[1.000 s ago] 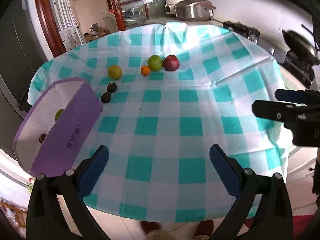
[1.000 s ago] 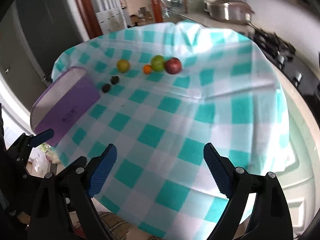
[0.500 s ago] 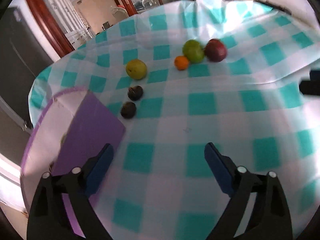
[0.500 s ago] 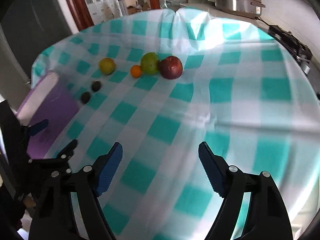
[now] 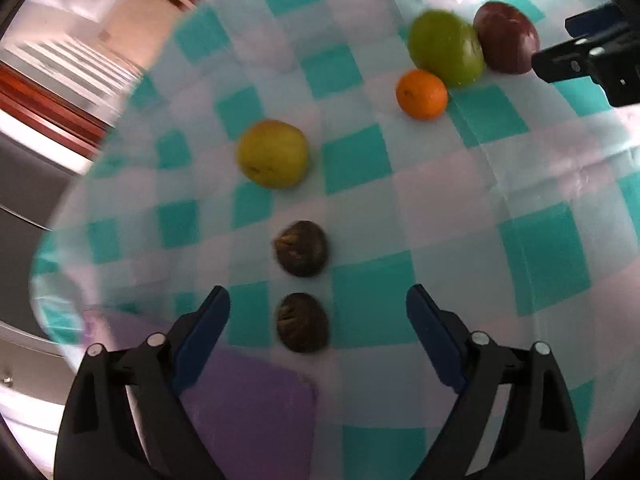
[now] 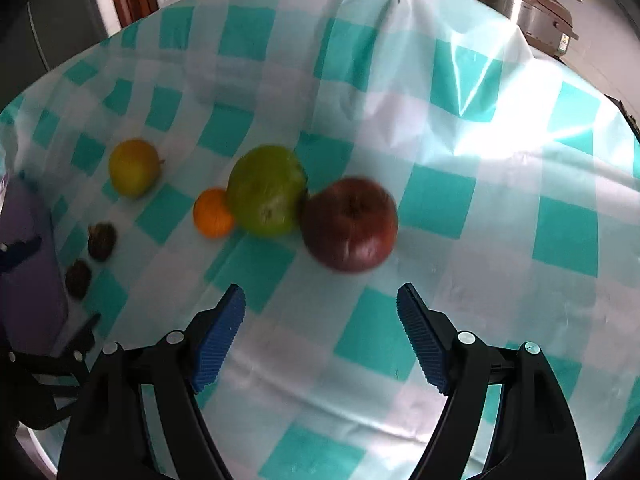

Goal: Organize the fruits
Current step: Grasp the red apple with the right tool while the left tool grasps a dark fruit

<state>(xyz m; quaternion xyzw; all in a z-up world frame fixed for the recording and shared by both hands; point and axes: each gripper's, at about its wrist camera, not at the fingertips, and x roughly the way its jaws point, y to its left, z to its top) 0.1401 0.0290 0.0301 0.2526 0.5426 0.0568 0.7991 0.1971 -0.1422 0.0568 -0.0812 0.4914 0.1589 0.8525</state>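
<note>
My left gripper point(image 5: 318, 320) is open, its blue pads on either side of a small dark fruit point(image 5: 302, 322) on the checked cloth. A second dark fruit point(image 5: 302, 248) lies just beyond it, then a yellow fruit point(image 5: 273, 153), an orange point(image 5: 421, 94), a green fruit point(image 5: 446, 53) and a red apple point(image 5: 506, 38). My right gripper point(image 6: 320, 320) is open and empty, a short way in front of the red apple point(image 6: 350, 224). The green fruit point(image 6: 266, 190) and orange point(image 6: 212, 213) sit left of it.
A purple box point(image 5: 256, 412) lies under the left gripper's near side; it also shows in the right wrist view point(image 6: 24, 272). The teal-checked tablecloth point(image 6: 440, 140) covers a round table. A steel cooker point(image 6: 524, 4) stands behind the table.
Both grippers have moved forward and down toward the fruit. The left one now straddles the nearest dark fruit; the right one has closed in on the red apple. Both stay open.
</note>
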